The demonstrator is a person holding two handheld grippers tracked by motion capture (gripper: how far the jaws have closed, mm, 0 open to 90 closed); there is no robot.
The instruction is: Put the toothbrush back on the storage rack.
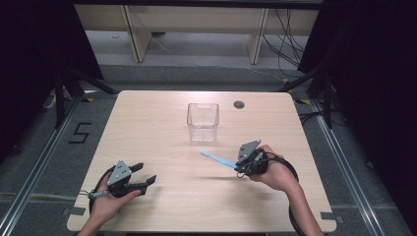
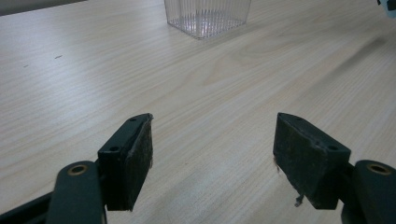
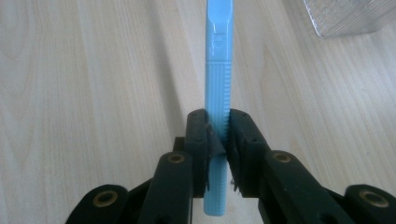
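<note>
Two black jaws of the right gripper [image 1: 242,167] clamp a light blue toothbrush [image 1: 218,160] by the near end of its ribbed handle, the pads pressing on either side. Its long axis runs from the gripper toward the far left, above the wooden table [image 1: 162,128], aiming left of a clear plastic container [image 1: 202,122]. At near left, the left gripper [image 1: 145,177] sits with jaws wide apart, holding nothing.

The left gripper [image 1: 145,176] rests low over the table's near left, jaws spread wide. The right gripper [image 1: 238,167] is clamped tight, pointing left and away from the person.
</note>
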